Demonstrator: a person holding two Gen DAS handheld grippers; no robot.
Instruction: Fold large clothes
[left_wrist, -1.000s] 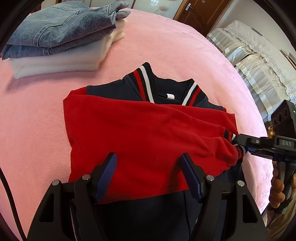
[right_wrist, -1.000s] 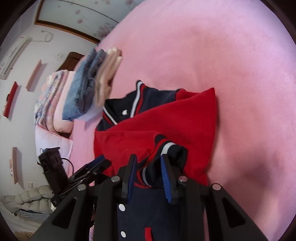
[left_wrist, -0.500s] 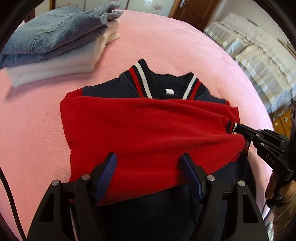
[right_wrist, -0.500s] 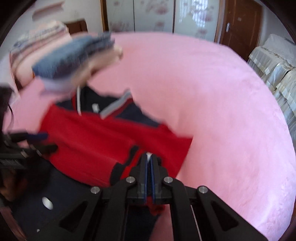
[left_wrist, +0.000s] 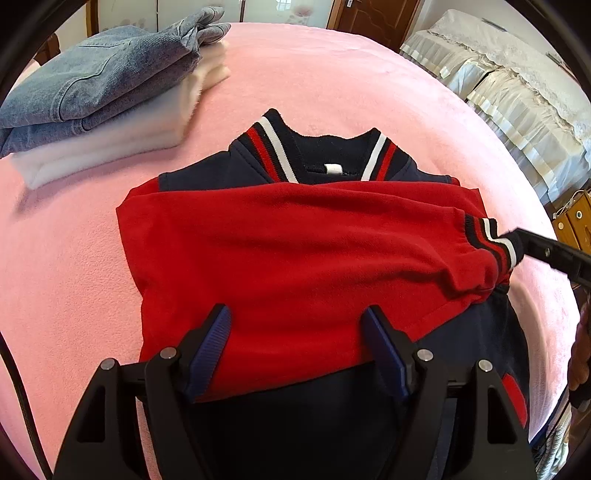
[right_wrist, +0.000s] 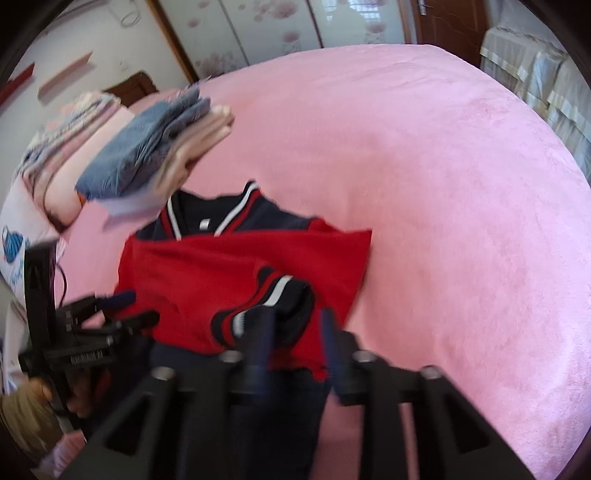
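A navy and red varsity jacket lies on the pink bed, collar away from me, its red sleeves folded across the chest. My left gripper is open and empty, hovering over the lower edge of the red sleeve. The striped sleeve cuff lies at the jacket's right edge, with my right gripper at it. In the right wrist view the jacket shows blurred. The right gripper is open there, and the cuff sits just in front of its fingers.
A stack of folded clothes, denim on white fleece, sits at the back left of the pink bed. A second bed with pale covers stands to the right. Folded bedding lies beyond the stack.
My right gripper was shut on the sleeve cuff and has opened, leaving the cuff on the jacket's right side. The sleeve now lies flatter across the chest. My left gripper stayed open.
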